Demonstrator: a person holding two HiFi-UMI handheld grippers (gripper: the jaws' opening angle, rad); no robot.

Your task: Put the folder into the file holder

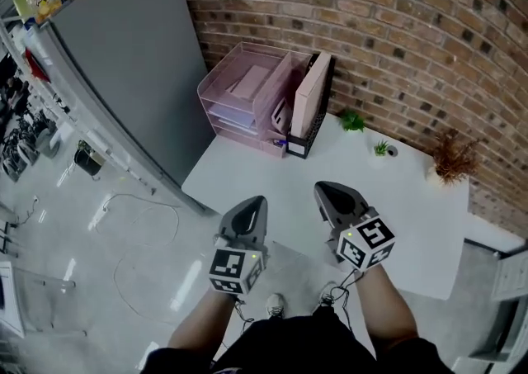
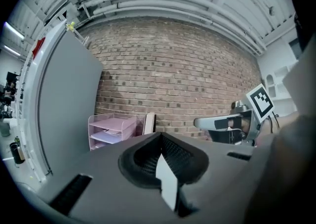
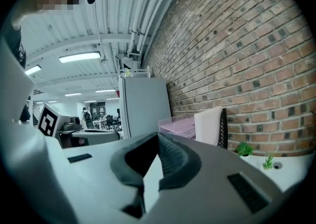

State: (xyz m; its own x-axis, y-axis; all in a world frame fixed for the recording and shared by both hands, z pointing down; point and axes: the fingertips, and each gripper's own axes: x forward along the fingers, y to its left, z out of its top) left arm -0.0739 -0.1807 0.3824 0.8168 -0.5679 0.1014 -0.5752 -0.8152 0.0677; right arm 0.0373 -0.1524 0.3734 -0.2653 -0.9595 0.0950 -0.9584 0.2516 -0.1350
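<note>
Folder (image 1: 311, 96) entry. My left gripper (image 1: 248, 215) and right gripper (image 1: 336, 199): jaws closed tight, nothing held, side by side at the white table's (image 1: 412, 224) near edge. Far corner: folder upright in black file holder (image 1: 307, 148), beside pink trays (image 1: 246, 87), against brick wall (image 1: 396, 26).

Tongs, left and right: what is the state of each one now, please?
Left tongs: closed, holding nothing.
Right tongs: closed, holding nothing.

pink folder (image 1: 309, 98), white table (image 1: 276, 172), red-brown brick wall (image 1: 412, 26)
</note>
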